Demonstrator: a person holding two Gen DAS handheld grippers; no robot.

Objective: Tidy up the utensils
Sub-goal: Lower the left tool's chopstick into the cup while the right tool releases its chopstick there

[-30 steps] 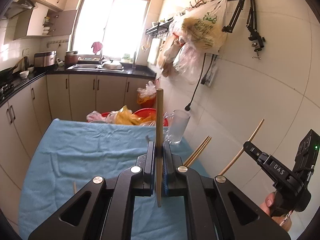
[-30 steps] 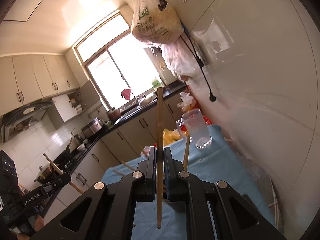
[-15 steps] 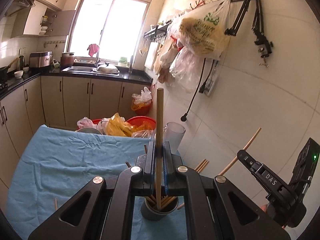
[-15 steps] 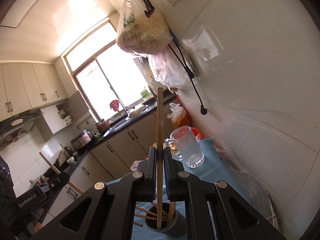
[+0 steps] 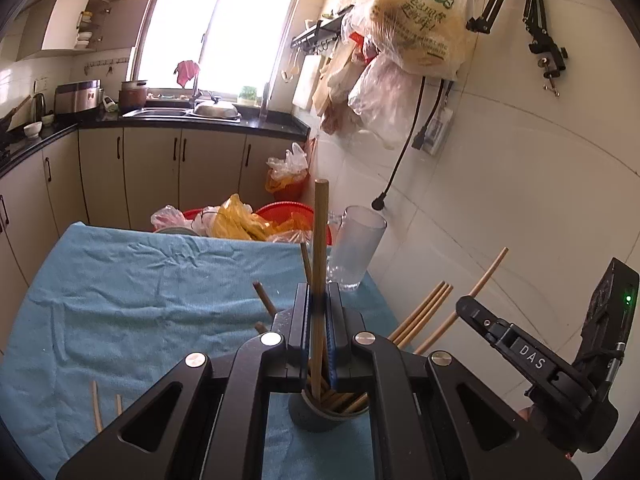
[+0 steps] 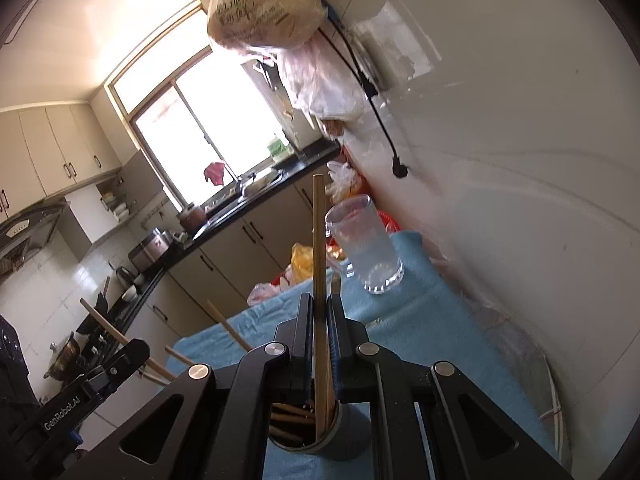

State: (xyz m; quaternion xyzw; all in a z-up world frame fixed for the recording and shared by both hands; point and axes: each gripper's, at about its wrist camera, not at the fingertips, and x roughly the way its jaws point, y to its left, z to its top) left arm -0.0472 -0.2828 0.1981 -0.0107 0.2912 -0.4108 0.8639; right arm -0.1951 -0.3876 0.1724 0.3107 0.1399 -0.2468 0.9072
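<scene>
Chopsticks (image 5: 319,240) (image 6: 319,240) — one clamped in each gripper's jaws — hung tips-down over the holder (image 5: 320,414) at six o'clock, release due next.

The tabletop (image 5: 132,304) lies open on the left. To the right, a glass mug (image 5: 357,254) and the tiled wall (image 5: 500,200) crowd the chopstick-filled holder (image 5: 320,414).

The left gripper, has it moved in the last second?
Yes. The left gripper came down toward the grey holder, which was hidden before; the glass mug looks nearer.
</scene>
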